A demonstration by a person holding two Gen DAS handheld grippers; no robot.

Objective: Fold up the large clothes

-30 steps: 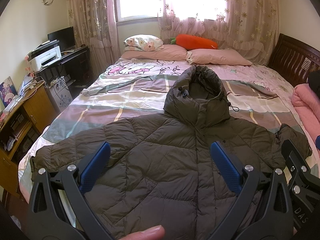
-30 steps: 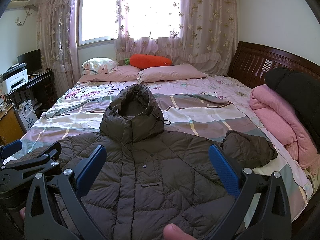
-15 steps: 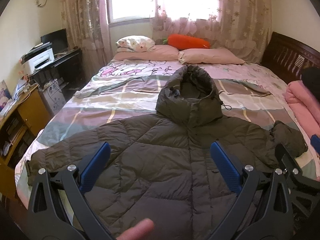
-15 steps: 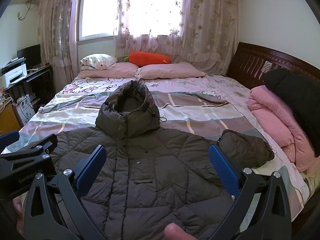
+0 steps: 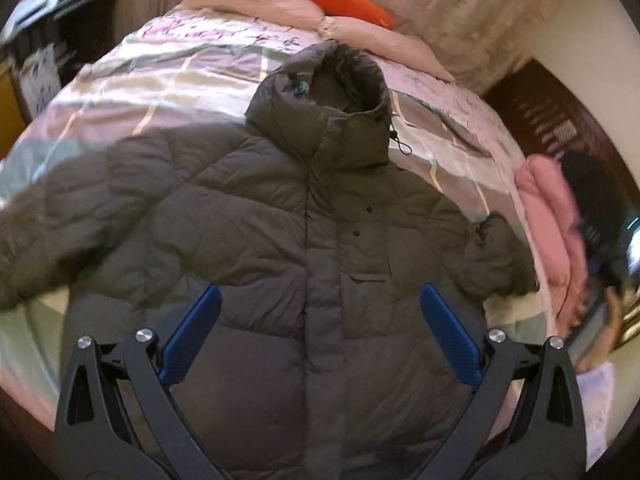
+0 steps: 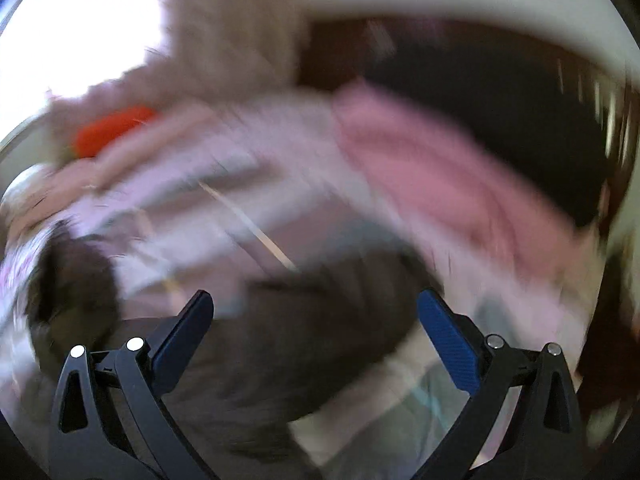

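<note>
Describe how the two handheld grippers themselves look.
Both look alike: the left gripper and right gripper have black skeletal frames with triangular cut-outs, silver round pivot bolts, and flat blue textured finger pads. No cables or sleeves are visible.

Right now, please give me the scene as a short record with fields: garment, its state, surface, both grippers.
garment: dark olive hooded puffer jacket
state: spread flat, front up, sleeves out, not yet folded
surface: bed with striped cover
left gripper: open, above the jacket's lower front, holds nothing
right gripper: open, empty; view blurred, a dark sleeve lies ahead
</note>
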